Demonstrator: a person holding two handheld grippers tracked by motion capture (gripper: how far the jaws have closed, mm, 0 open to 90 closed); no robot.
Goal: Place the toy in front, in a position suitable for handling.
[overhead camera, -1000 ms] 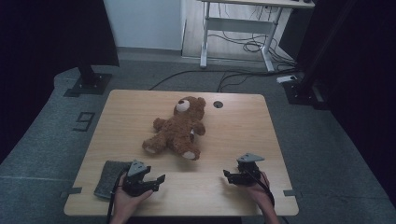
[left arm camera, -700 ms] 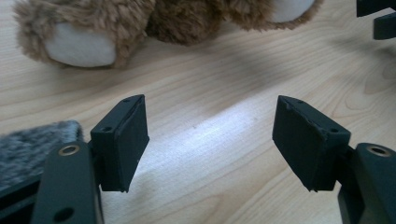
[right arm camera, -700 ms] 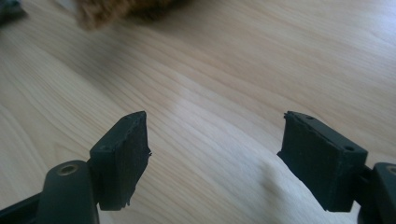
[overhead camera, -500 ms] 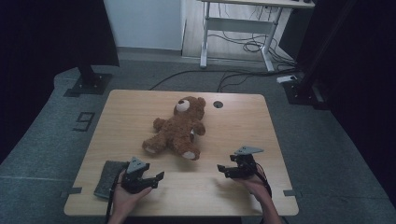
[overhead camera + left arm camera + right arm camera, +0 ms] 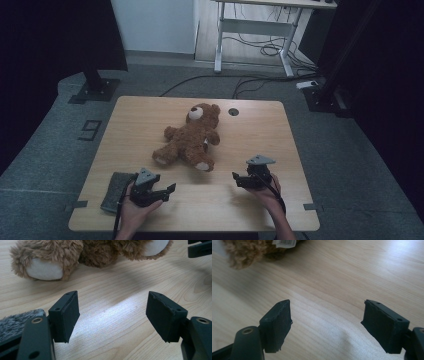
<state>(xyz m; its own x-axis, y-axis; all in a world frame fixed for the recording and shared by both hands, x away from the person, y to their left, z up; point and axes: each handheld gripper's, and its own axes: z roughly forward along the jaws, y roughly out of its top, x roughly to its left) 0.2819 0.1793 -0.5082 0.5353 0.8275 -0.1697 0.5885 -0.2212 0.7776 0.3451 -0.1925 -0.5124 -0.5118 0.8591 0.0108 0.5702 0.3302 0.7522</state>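
Since the earlier frame our right tongs (image 5: 235, 178) have lifted and edged up-frame toward the teddy bear (image 5: 190, 137); left tongs (image 5: 170, 190) unchanged. Both sets spread wide, nothing between the pads. Bear lies centre of the surface (image 5: 260, 140), feet toward us, close ahead of both. Grey cloth (image 5: 114, 186) at lower left, beside our left hand (image 5: 132, 207).
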